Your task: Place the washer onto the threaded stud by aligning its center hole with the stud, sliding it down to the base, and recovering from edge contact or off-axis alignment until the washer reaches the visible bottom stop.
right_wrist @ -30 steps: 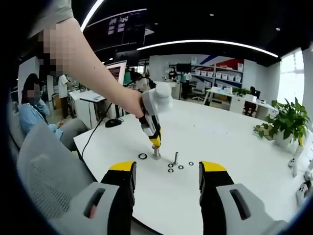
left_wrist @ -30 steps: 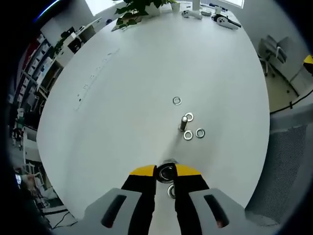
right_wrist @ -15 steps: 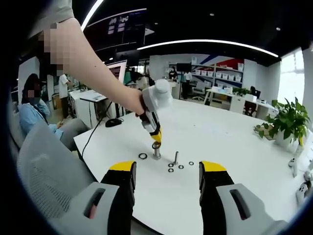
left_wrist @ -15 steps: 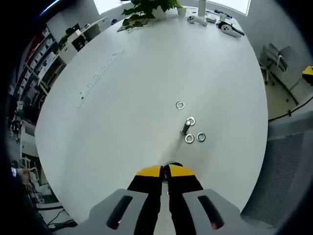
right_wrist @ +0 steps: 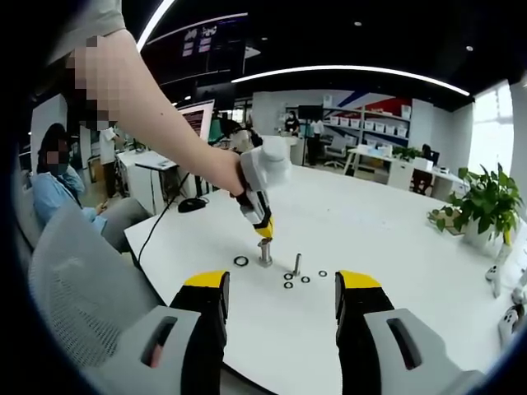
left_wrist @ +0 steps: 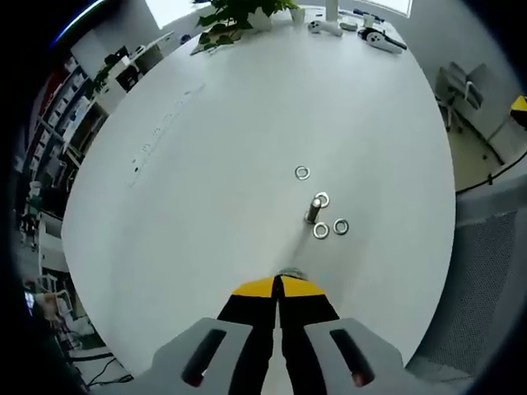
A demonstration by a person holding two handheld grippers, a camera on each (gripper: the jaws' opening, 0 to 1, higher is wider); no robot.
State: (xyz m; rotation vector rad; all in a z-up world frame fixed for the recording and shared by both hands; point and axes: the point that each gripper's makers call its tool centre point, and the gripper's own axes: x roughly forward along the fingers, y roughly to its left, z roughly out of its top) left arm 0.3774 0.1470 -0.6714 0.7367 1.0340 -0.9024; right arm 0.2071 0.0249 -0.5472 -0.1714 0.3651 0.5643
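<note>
in the left gripper view, the left tool [left_wrist: 279, 285] points down at the white desk [left_wrist: 230, 148] with its yellow-tipped jaws pressed together; a sliver of metal peeks out just past the tips, too small to say whether it is a washer in the grip. just ahead of those tips stands the threaded stud [left_wrist: 313, 209], upright on the desk. three washers lie flat close around the stud: one [left_wrist: 322, 199] touching or almost touching its far side, two [left_wrist: 321, 231] and [left_wrist: 341, 226] side by side on its near right. a fourth washer [left_wrist: 302, 173] lies a little farther on, apart from the rest. far beyond, at the desk's far edge, sit a potted plant [left_wrist: 235, 15] and some white handheld devices [left_wrist: 370, 26].

in the right gripper view, the right tool [right_wrist: 282, 304] hangs above the near edge of the desk [right_wrist: 387, 247], jaws spread wide with nothing between them. ahead, the left tool [right_wrist: 267, 230], held by a person's hand [right_wrist: 226, 174], points down over a short metal post [right_wrist: 265, 252], whose top it nears; contact cannot be told. a dark ring [right_wrist: 240, 261] lies left of that post, the stud [right_wrist: 296, 264] stands just right of it, and small washers [right_wrist: 305, 280] are scattered at the stud's foot. a grey mesh chair [right_wrist: 74, 280] sits to the near left, and an office with shelves [right_wrist: 375, 127] fills the distance.
</note>
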